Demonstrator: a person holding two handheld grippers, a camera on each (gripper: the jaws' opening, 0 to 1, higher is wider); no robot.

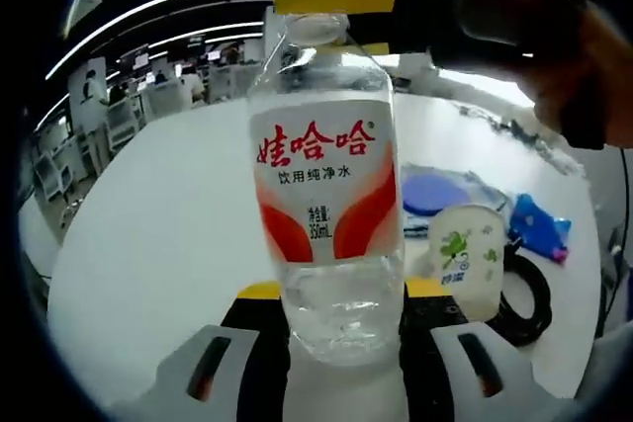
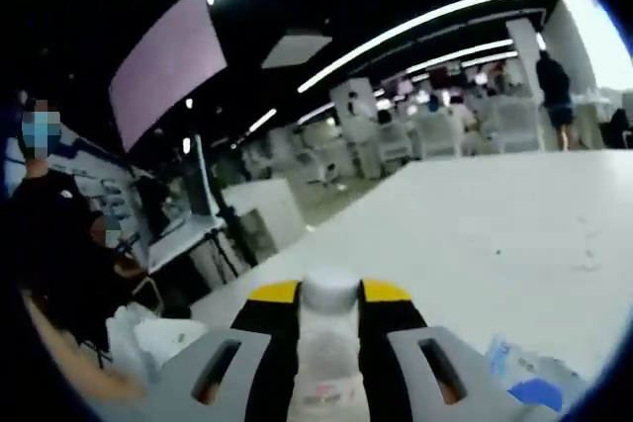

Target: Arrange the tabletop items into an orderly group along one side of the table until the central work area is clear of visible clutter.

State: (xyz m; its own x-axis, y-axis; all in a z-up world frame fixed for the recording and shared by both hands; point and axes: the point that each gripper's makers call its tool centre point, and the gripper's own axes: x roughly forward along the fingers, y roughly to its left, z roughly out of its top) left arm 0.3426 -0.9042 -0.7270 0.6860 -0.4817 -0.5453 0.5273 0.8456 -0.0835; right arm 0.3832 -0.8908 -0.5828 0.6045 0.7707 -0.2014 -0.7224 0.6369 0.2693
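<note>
Clamped between the left gripper (image 1: 341, 368), a clear water bottle (image 1: 328, 185) stands nearly upright, held at its base, its long axis vertical with the cap end up and leaning slightly left, red label facing the camera. Beyond it on the white counter (image 1: 158, 244) lie a small white cup (image 1: 467, 254), a blue packet (image 1: 539, 226) and a black cable coil (image 1: 524, 294). The right gripper (image 2: 328, 363) is closed on a white-capped bottle (image 2: 328, 328), cap pointing forward. My advice: lower each bottle level, base first, beside that cluster.
</note>
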